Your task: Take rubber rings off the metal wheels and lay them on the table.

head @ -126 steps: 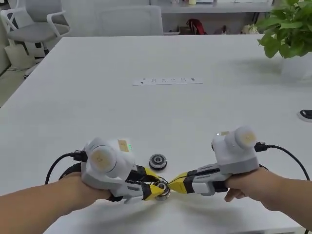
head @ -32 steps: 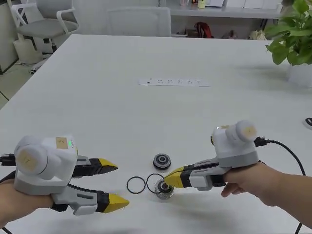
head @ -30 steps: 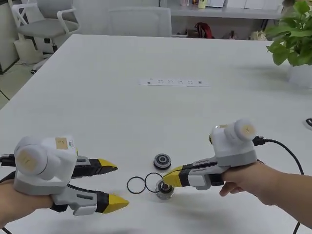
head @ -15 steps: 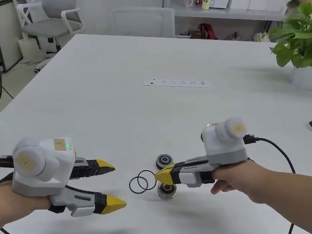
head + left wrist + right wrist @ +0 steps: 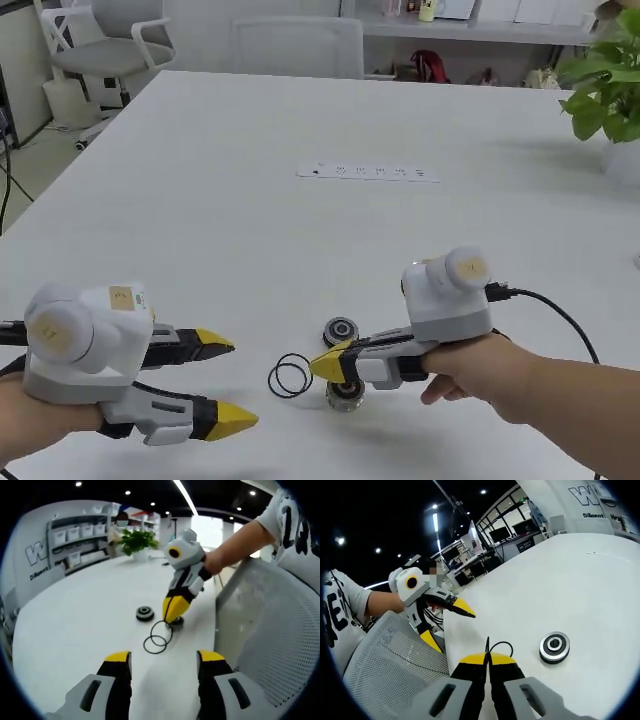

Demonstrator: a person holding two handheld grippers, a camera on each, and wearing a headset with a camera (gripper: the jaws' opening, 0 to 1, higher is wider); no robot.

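Observation:
My right gripper [image 5: 322,367] is shut on a thin black rubber ring [image 5: 300,368] that hangs from its tips just left of a bare metal wheel [image 5: 345,393]. That ring overlaps a second rubber ring [image 5: 281,380] lying flat on the white table [image 5: 300,240]. Behind them sits another metal wheel [image 5: 340,331] with a dark band still around it. My left gripper [image 5: 226,380] hovers open at the lower left, apart from everything. In the left gripper view its open jaws [image 5: 164,657] face the rings [image 5: 156,642]. The right gripper view has the pinched ring [image 5: 501,645] and the banded wheel [image 5: 554,646].
A white power strip [image 5: 368,172] lies mid-table. A potted plant [image 5: 605,100] stands at the far right, and office chairs [image 5: 100,40] stand beyond the far edge. A black cable [image 5: 560,310] trails from the right gripper. The table's near edge is just below both grippers.
The left gripper let go of the wheel, opened and drew back left. The right gripper pulled a ring off the wheel and carried it left over the ring on the table.

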